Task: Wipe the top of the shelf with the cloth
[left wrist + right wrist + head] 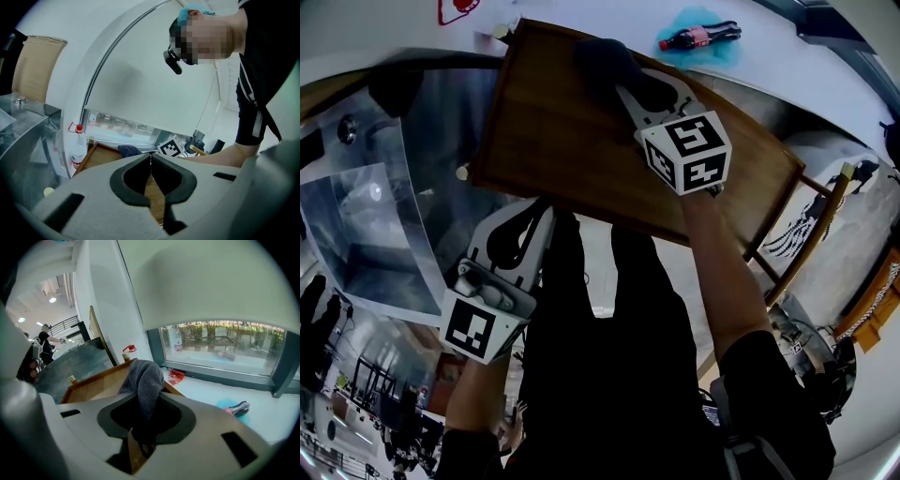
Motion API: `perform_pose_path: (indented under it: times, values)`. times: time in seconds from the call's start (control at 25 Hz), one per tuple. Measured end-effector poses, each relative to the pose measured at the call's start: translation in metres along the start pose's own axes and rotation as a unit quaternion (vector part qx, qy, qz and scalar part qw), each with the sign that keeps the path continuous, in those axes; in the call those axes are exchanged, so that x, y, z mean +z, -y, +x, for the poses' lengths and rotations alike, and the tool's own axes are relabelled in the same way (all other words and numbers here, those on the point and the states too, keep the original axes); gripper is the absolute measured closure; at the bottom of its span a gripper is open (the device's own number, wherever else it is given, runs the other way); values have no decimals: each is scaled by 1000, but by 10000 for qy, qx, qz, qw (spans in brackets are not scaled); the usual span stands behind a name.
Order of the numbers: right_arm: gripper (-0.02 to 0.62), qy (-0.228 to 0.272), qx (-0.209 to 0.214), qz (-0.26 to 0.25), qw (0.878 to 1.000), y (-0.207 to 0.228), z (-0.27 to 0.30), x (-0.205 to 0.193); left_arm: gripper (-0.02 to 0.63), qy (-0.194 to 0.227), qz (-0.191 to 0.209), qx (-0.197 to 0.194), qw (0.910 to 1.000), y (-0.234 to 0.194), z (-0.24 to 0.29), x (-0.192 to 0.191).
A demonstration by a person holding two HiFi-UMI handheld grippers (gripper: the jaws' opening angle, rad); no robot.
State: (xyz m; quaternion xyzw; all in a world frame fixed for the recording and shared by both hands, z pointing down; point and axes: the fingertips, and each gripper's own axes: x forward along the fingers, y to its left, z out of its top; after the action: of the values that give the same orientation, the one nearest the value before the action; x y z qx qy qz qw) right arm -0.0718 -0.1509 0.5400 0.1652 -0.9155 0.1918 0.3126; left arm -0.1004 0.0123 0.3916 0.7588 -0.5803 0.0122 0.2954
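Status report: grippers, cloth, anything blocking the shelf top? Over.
Right gripper shut on dark cloth, over wooden shelf top. Left gripper shut, empty, near shelf edge. No obstruction seen.

Open wood across the shelf top, hemmed by its raised rim.

The brown wooden shelf top, a flat rectangular panel with a low raised rim, lay level. The dark grey soft cloth sat bunched on it at the far edge, nearer the far left corner. Its fold rose in a hump, and its lower part was pinched between the jaws of the right gripper.
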Motion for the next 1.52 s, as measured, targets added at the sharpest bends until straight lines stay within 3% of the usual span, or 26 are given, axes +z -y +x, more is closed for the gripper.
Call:
perform_pose_path:
  times: [1.52]
  values:
    - [502, 96, -1079, 787, 9910, 105, -145, -90, 581, -438, 377, -991, 9934, 113, 79, -19]
